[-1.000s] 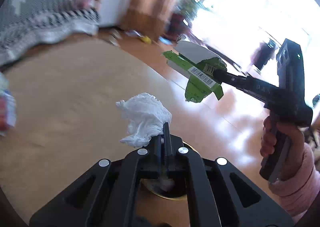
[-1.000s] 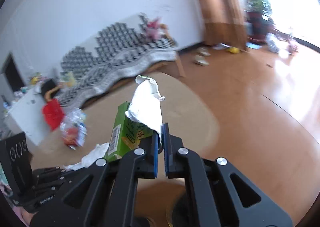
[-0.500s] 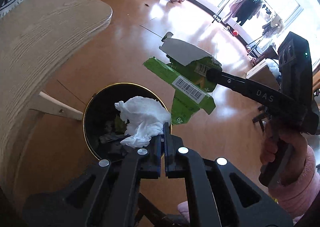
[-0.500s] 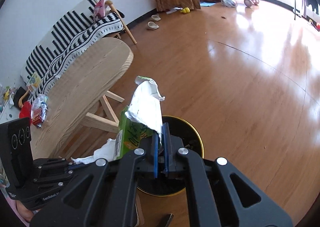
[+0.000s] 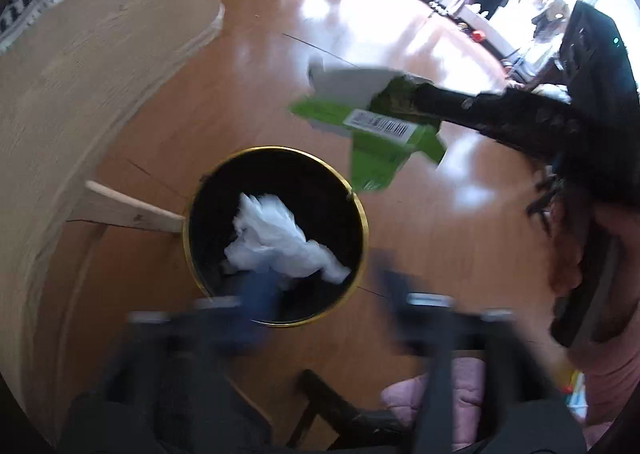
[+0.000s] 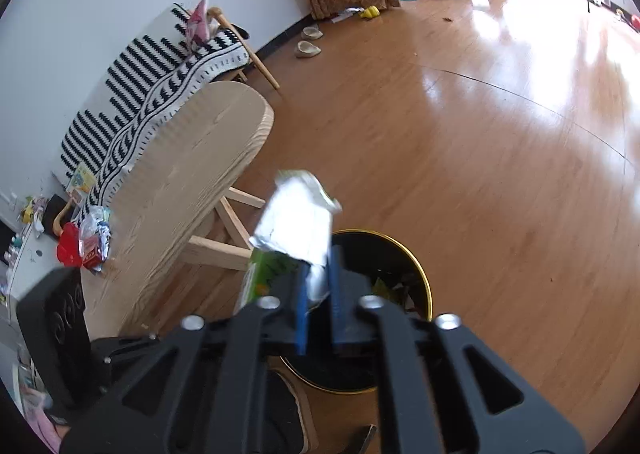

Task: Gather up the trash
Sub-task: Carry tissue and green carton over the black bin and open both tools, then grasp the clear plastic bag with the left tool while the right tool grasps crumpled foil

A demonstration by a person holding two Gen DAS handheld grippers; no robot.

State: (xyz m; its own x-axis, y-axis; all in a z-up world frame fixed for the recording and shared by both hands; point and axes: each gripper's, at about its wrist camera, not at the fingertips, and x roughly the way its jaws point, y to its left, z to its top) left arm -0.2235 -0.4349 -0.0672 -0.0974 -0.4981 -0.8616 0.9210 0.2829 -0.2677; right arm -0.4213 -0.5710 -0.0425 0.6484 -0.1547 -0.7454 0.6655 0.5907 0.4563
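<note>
The left gripper, blurry, has just been opening wide and the white tissue sits loose over the black bin, while the right gripper has just been opening too, with the green carton maybe still between its parted jaws.

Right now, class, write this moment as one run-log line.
left tool: jaws just opened, tissue dropping into bin | right tool: jaws just opening, green carton between them | table snack packet: uncollected
</note>
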